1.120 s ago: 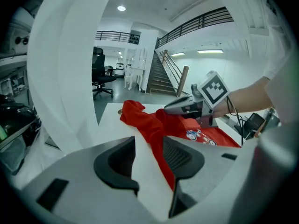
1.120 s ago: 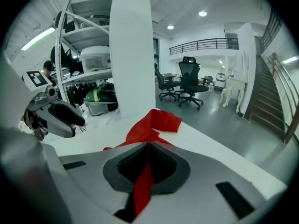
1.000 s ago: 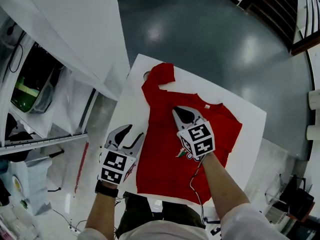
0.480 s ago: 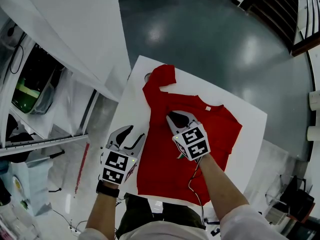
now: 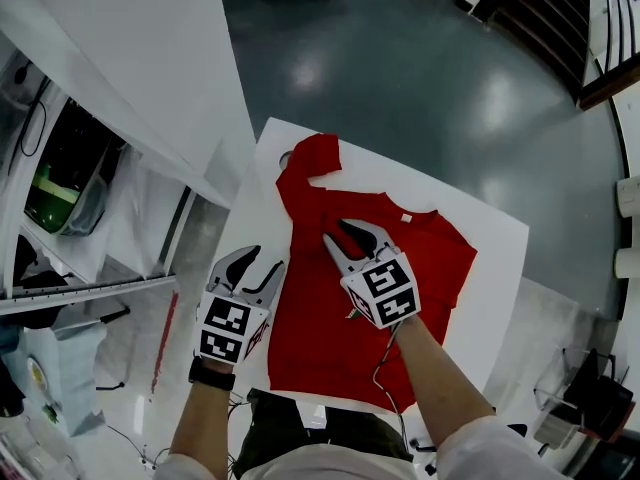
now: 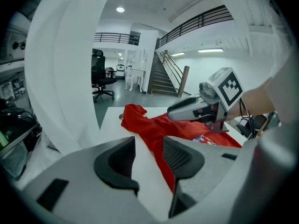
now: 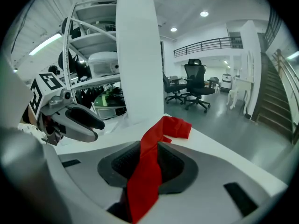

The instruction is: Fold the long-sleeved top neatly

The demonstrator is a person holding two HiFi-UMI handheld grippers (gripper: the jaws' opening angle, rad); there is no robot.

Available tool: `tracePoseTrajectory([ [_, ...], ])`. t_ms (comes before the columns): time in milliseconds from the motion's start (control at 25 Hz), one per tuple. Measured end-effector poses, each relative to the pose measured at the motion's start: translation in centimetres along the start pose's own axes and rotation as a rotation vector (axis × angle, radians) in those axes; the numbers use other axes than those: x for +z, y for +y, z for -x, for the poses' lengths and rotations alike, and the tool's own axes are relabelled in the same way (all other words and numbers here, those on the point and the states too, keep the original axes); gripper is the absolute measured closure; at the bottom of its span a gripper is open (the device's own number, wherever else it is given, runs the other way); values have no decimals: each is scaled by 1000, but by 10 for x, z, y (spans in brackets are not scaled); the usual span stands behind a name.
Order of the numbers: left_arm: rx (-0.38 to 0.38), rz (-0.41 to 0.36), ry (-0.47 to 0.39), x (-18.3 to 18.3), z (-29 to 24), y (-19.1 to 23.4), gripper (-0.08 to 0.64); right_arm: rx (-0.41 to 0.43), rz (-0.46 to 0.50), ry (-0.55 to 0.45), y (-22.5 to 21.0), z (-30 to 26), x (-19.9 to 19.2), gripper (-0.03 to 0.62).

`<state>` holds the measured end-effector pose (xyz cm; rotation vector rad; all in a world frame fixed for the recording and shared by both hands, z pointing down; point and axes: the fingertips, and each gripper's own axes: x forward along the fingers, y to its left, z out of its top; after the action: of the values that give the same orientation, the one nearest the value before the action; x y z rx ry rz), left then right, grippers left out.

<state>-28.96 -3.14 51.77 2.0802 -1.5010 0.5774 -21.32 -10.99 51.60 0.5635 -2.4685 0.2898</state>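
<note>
Opening right hand-held gripper (image 5: 338, 233), jaws astride sleeve (image 7: 148, 171) (red)

Two black office chairs (image 7: 196, 84) stand on grey floor (image 7: 219, 118).

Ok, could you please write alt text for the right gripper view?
A red fabric sleeve runs between the open right tongs, whose jaws have just been opening, out onto a white table. The left tongs hover at the left edge.
</note>
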Motion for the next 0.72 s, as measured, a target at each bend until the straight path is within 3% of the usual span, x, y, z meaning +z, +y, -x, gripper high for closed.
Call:
tracePoseTrajectory([
  [720, 193, -49, -46, 39, 33, -46, 371, -10, 4, -133, -8, 104, 9, 477],
])
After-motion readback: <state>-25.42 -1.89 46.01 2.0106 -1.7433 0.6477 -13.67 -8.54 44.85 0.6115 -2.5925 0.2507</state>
